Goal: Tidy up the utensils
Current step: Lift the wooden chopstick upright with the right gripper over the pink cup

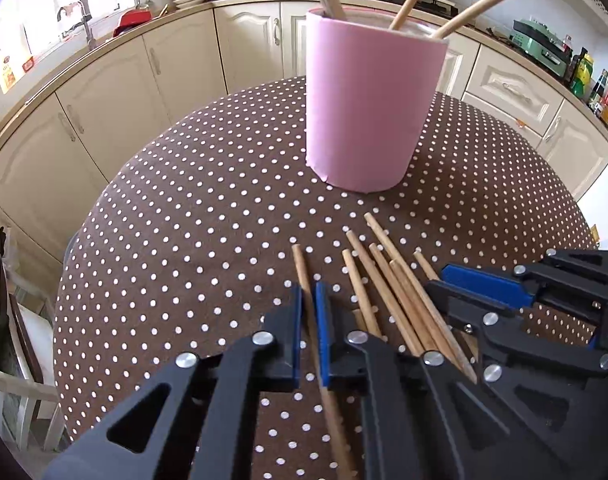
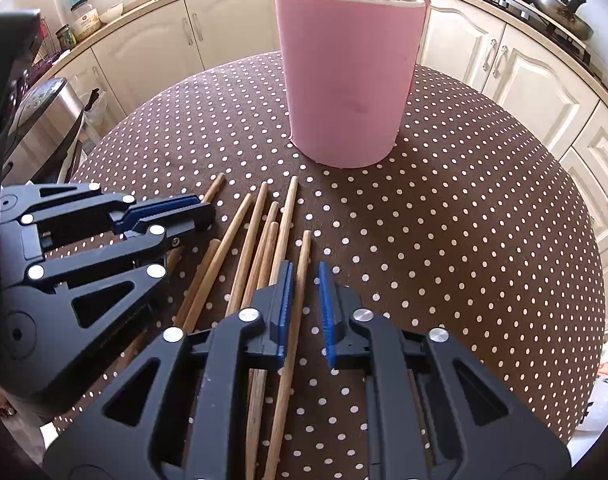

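Observation:
A pink holder [image 1: 368, 112] [image 2: 348, 80] stands upright on the brown dotted table [image 1: 184, 220] with several long wooden utensils leaning in it. Several loose wooden chopsticks [image 1: 400, 292] [image 2: 256, 240] lie fanned out in front of it. My left gripper [image 1: 309, 312] [image 2: 202, 210] is shut on the leftmost chopstick, whose tip pokes out past the pads. My right gripper [image 2: 306, 292] [image 1: 438, 280] straddles the rightmost chopstick [image 2: 302, 264]. Its blue pads stand narrowly apart, and a gap shows between the stick and the right pad.
Cream cabinets [image 1: 104, 120] and a countertop curve around the far side of the table. A wok [image 2: 560, 12] sits on the stove, and a steel cooker [image 2: 48, 112] stands at the left. A chair [image 1: 20, 360] is beside the table's left edge. Bare cloth lies right of the chopsticks.

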